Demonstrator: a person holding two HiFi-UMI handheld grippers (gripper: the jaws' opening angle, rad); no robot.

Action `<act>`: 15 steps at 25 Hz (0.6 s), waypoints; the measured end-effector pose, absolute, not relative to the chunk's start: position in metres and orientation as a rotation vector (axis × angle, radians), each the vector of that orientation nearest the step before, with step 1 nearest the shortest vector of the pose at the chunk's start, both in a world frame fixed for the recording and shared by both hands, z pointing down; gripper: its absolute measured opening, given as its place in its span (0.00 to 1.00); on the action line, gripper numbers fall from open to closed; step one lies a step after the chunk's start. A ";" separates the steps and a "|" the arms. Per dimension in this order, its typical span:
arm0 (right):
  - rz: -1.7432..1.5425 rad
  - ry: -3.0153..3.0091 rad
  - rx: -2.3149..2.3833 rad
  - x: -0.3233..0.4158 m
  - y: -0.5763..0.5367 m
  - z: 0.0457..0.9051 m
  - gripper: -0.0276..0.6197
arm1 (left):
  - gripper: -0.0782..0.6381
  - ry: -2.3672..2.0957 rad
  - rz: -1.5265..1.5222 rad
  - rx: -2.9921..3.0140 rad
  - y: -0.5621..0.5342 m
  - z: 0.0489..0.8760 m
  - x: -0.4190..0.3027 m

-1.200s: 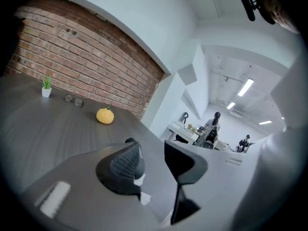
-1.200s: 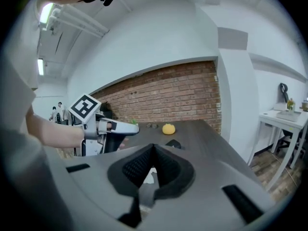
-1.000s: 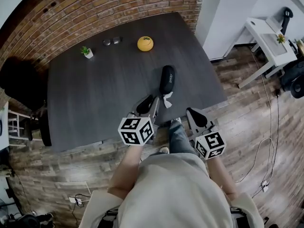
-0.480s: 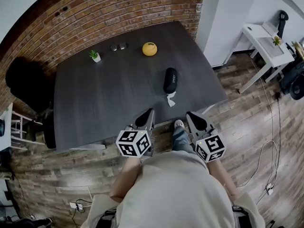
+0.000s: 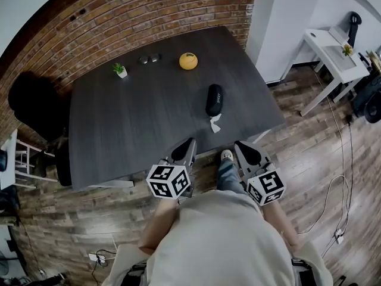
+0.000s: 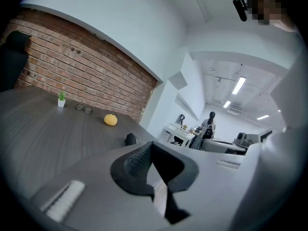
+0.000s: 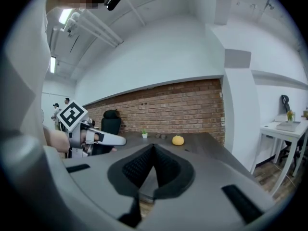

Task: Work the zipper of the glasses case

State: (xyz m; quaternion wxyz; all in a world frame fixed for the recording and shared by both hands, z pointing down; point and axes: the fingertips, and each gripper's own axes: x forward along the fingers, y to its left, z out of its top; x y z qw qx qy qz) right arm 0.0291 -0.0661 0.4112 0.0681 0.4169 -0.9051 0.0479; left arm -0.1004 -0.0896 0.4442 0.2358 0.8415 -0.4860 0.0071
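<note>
Head view: glasses case (image 5: 214,100) on table (image 5: 119,130), well beyond left tongs (image 5: 189,142) and right tongs (image 5: 241,145), both together, empty.

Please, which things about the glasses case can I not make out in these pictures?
1. Zipper of the glasses case: head view, too small to tell open from closed.
2. White piece at its near end: head view, too small to identify.
3. Case body: left gripper view, mostly hidden behind the left gripper.
4. Right gripper view: the case does not show.
</note>
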 end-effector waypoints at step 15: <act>0.135 -2.735 1.256 0.038 -0.067 0.408 0.05 | 0.12 -1.309 0.023 2.325 -0.090 0.440 -0.090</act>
